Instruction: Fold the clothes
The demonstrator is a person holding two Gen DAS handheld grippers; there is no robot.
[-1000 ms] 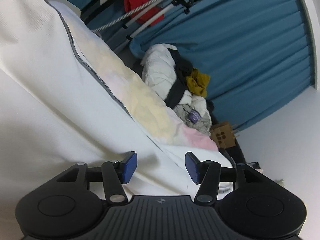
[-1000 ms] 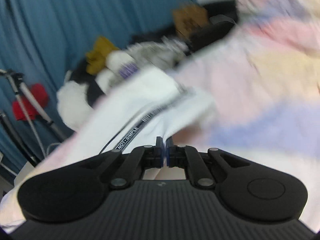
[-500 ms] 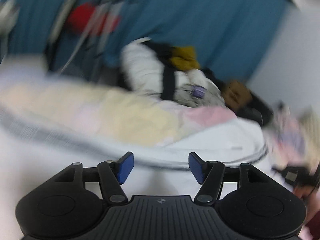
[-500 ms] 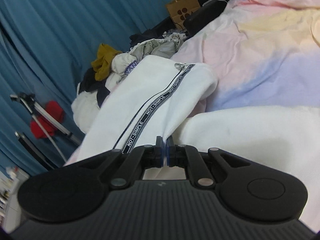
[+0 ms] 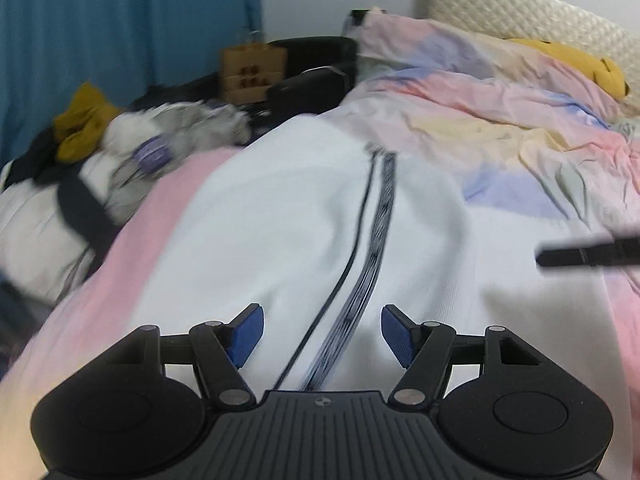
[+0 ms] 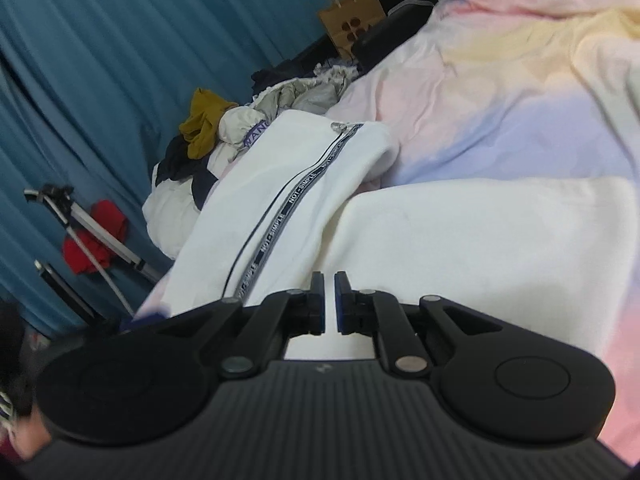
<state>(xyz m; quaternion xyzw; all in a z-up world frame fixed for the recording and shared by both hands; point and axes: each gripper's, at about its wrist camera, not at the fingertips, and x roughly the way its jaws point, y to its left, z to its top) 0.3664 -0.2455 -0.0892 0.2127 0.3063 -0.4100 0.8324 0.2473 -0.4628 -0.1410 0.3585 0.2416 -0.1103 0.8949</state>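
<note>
the bed fills the room, its pastel duvet cover rumpled in bands of pink, yellow and lilac. a blue curtain hangs along the far side, and a heap of unfolded laundry sits against the bed's edge there, with a mustard piece on top. a brown paper bag stands beyond the bed's far corner, and a tripod leans by the curtain.

the white zip-up jacket lies across the near part of the bed, its front folded over so the printed zipper tape runs away from the near edge toward the laundry heap. a flat white panel of the same garment spreads toward the right.

the left gripper hovers just above the jacket with its jaws spread wide and nothing between them; the zipper tape passes under the gap. the right gripper sits low over the near hem with its blue pads drawn almost together, a thin slit showing; white cloth lies behind that slit, but i cannot tell whether any is pinched.

it looks like one fold has just been laid and the hands are between grasps. the next move probably calls for the left claw to drop onto an edge or sleeve and pinch a single layer, so the following fold carries over squarely.
</note>
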